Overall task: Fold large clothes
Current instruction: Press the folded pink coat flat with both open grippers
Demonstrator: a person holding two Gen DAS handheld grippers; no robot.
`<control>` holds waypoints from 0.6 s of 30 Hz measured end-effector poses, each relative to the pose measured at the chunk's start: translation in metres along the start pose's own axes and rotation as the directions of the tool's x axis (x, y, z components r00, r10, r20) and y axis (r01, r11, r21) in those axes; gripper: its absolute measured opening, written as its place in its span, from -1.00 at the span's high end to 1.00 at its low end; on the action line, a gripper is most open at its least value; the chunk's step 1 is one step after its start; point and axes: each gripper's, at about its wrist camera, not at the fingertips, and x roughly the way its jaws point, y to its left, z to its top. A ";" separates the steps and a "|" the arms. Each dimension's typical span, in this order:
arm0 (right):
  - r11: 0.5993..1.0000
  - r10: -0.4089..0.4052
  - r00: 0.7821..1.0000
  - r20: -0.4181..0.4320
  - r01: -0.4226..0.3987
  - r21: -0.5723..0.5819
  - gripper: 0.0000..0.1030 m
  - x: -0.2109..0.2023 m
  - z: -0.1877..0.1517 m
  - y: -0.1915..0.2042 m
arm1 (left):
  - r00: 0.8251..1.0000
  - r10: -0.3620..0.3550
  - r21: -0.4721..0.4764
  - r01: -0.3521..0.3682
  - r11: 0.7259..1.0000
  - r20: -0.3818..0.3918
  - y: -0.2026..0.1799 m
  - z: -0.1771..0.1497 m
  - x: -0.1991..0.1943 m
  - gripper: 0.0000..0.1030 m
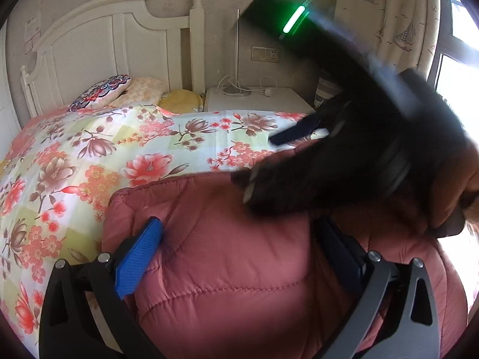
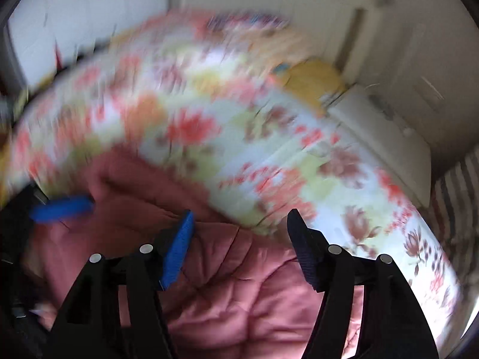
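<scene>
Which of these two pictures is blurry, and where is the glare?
Right wrist view: bedspread and pink jacket are smeared by motion. Left wrist view: mostly sharp, though the right tool crossing it is blurred, and the window is blown out white.

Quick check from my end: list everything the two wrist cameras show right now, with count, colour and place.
Quilted jacket: one, dusty pink, on the bed nearest both cameras.
Bedspread: one, floral in pink, red and pale green, covering the bed.
Pillows: about three, one patterned, one peach, one yellow, at the headboard.
Headboard: one, white, against the wall.
Nightstand: one, white, beside the bed, with a lamp base and cables on it.
Wall socket: one, on the wall above the nightstand.
Curtain: one, cream with ship prints, by the window.
Left gripper: black, blue fingers open, jacket between them.
Right gripper: black, blue fingers apart over the jacket, blurred.
</scene>
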 end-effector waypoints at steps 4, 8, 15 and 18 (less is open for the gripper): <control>0.999 0.042 0.997 -0.061 -0.041 0.021 -0.21 0.020 0.000 -0.002 | 1.000 -0.006 -0.012 0.006 1.000 -0.012 0.005 0.000 0.002 -0.96; 0.997 0.048 0.998 -0.034 -0.046 0.062 -0.27 0.020 -0.006 -0.005 | 1.000 -0.002 0.000 0.002 1.000 -0.011 0.002 -0.001 0.001 -0.96; 0.985 -0.023 0.987 0.157 -0.005 0.173 -0.36 -0.055 -0.028 -0.019 | 1.000 -0.010 -0.078 0.010 0.997 0.002 0.025 -0.001 -0.026 -0.96; 0.972 -0.057 0.970 0.236 0.000 0.234 -0.48 -0.095 -0.056 -0.025 | 1.000 0.000 -0.185 -0.005 0.983 -0.029 0.051 -0.006 -0.033 -0.96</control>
